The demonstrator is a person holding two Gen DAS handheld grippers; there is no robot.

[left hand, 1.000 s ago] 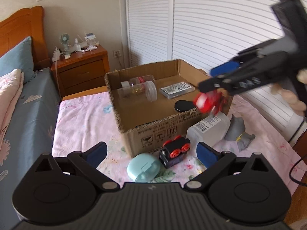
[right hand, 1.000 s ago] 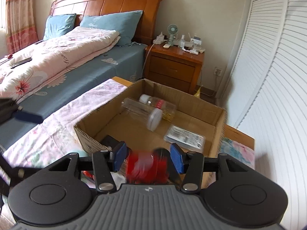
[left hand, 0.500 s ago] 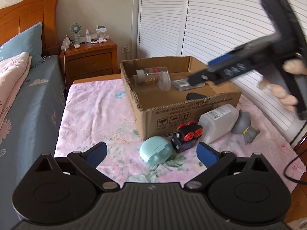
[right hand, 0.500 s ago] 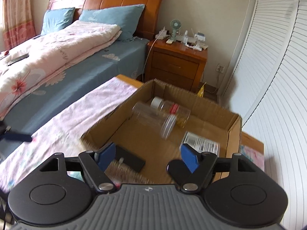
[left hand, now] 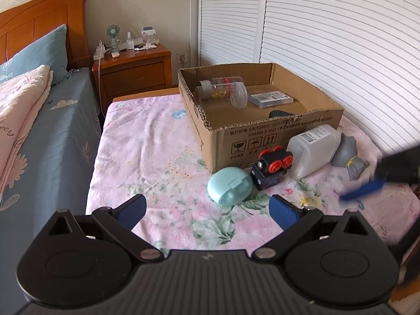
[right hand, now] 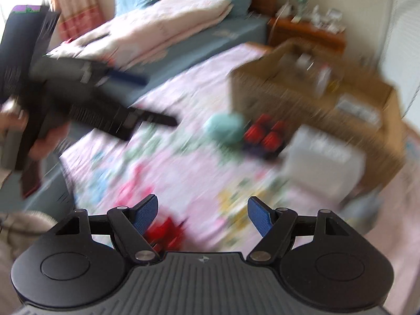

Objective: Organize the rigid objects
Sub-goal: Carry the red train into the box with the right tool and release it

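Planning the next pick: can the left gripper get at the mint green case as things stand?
Probably yes: the left gripper is open, the mint green case lies just ahead on the bedspread, nothing between; only the toy train crowds its right side.

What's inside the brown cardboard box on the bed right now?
Inside the brown cardboard box: two clear plastic jars lying down, a flat clear case, and a black object half hidden behind the front wall.

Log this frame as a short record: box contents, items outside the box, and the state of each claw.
In cardboard box: clear jars, flat labelled packet, a dark item.
Outside on floral cloth: mint case, toy train, white bottle, grey figurine.
Left claw: open, empty.
Right claw: open, empty, view blurred.
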